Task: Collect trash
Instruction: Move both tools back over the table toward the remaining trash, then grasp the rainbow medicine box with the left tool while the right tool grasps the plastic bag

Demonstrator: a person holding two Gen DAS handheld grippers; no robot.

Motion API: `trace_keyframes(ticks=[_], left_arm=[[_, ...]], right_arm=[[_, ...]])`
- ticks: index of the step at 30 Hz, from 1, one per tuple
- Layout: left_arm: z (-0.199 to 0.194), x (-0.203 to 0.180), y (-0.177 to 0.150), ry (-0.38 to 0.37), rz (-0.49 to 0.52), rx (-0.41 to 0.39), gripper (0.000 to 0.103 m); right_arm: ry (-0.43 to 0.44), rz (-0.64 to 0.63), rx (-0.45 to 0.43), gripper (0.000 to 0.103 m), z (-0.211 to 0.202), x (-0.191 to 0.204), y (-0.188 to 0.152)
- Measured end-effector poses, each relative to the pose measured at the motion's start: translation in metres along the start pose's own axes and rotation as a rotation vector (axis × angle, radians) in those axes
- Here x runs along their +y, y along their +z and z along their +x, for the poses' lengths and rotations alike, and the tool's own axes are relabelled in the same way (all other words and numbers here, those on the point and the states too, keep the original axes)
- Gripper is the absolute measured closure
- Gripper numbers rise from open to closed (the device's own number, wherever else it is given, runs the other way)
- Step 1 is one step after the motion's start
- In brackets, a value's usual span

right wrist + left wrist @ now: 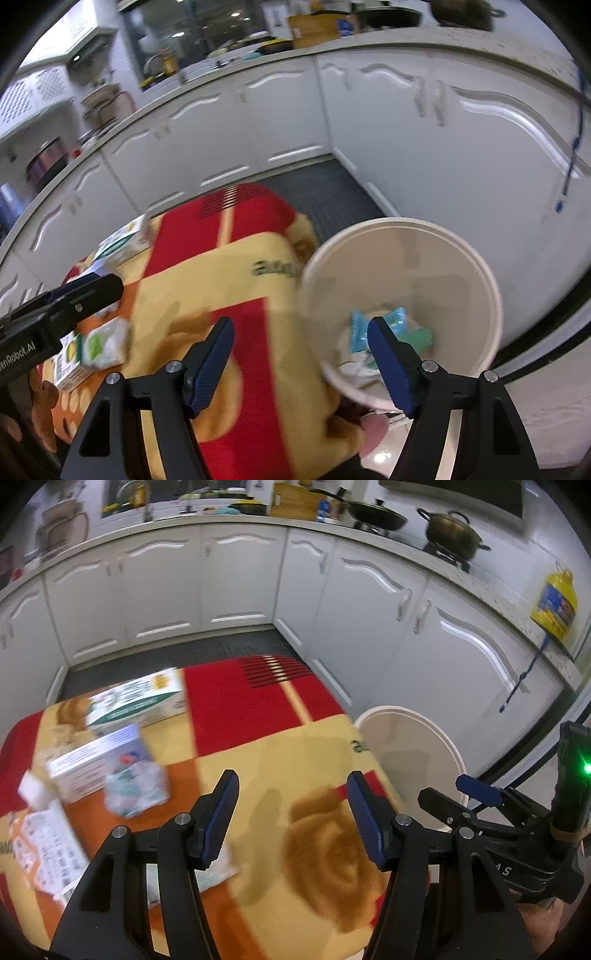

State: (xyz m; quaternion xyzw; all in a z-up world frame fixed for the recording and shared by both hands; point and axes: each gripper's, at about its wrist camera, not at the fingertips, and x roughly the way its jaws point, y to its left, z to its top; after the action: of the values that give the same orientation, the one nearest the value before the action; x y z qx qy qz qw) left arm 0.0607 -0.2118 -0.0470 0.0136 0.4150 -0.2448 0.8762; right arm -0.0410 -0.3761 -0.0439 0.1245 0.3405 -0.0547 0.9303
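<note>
A table under a red, yellow and orange cloth (258, 746) holds the trash: a green and white carton (144, 701), a white box (92, 760), a crumpled clear wrapper (136, 786) and a printed leaflet (48, 845). My left gripper (291, 812) hangs open over the cloth with nothing between its blue pads. Beside the table stands a white bin (369, 236) with blue and green wrappers (395, 328) in its bottom. My right gripper (303, 354) is open and empty above the table edge and bin rim. Its body (517, 834) shows at the right of the left wrist view.
White kitchen cabinets (221, 583) wrap round the far side, with pans and a pot (454, 531) on the counter. A yellow bottle (554, 605) sits at the counter's right. Dark matting (184, 650) covers the floor between table and cabinets. A small flat pack (99, 343) lies near the left gripper's body (55, 314).
</note>
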Motion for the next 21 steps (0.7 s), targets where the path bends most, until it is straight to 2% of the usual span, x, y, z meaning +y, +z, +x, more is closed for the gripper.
trace_keyframes(ticks=[14, 21], left_arm=[[-0.058, 0.111, -0.04, 0.109, -0.142, 0.001, 0.044], [-0.078, 0.157, -0.06, 0.122, -0.214, 0.02, 0.044]], right_arm=[[0.133, -0.15, 0.076, 0.03, 0.02, 0.094, -0.016], [0.178, -0.211, 0.12, 0.029, 0.036, 0.136, -0.025]])
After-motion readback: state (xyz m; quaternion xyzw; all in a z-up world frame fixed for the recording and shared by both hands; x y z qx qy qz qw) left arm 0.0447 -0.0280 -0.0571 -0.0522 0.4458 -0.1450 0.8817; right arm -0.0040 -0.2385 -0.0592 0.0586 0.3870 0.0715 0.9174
